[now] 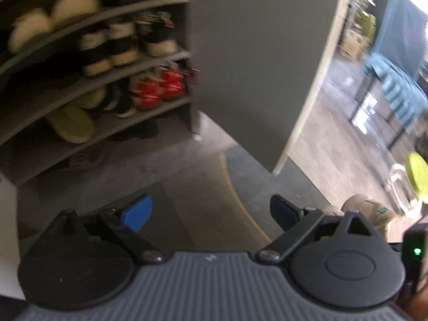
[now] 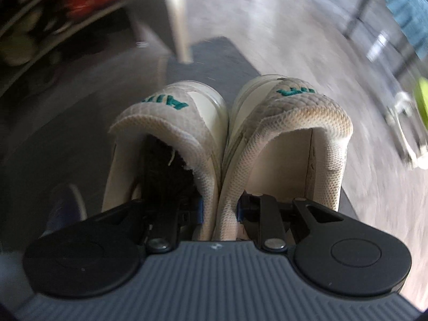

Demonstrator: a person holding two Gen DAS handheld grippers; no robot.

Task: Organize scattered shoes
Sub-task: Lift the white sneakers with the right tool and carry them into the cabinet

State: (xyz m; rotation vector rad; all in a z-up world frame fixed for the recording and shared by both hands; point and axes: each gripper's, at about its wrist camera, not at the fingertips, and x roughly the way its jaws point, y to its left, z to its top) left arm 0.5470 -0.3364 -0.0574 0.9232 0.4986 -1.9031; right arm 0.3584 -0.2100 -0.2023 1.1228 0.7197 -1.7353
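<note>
We hold a pair of white sneakers [image 2: 227, 139] in the right gripper [image 2: 220, 208], its fingers pinched together on the two inner collars where the shoes touch side by side, one finger inside each shoe. The pair hangs above the floor mat [image 2: 214, 53], toes pointing away from us. The left gripper [image 1: 211, 212] carries nothing, its blue-padded fingers [image 1: 137, 212] spread wide apart over the mat's near edge.

We judge the step in hand to be carrying this pair to the shoe rack [image 1: 107, 61]. To do it well, we keep the pinch firm on both collars, since only that thin doubled wall holds the two shoes, and we keep them level so neither one slides out. We pick a shelf with free room before we reach in; the blur hides which one has it.

The shelves already bear pale slippers [image 1: 53, 18], black-banded shoes [image 1: 117, 45], red shoes [image 1: 157, 88] and a yellow-green slipper [image 1: 72, 124] near the bottom shelf's front edge. The grey panel [image 1: 254, 53] stands just beside the rack's right end, and the rack's right post [image 1: 191, 101] narrows the way in, so we come at the shelf from the front. A lime-green stool [image 1: 416, 176] stands well apart to the right.
</note>
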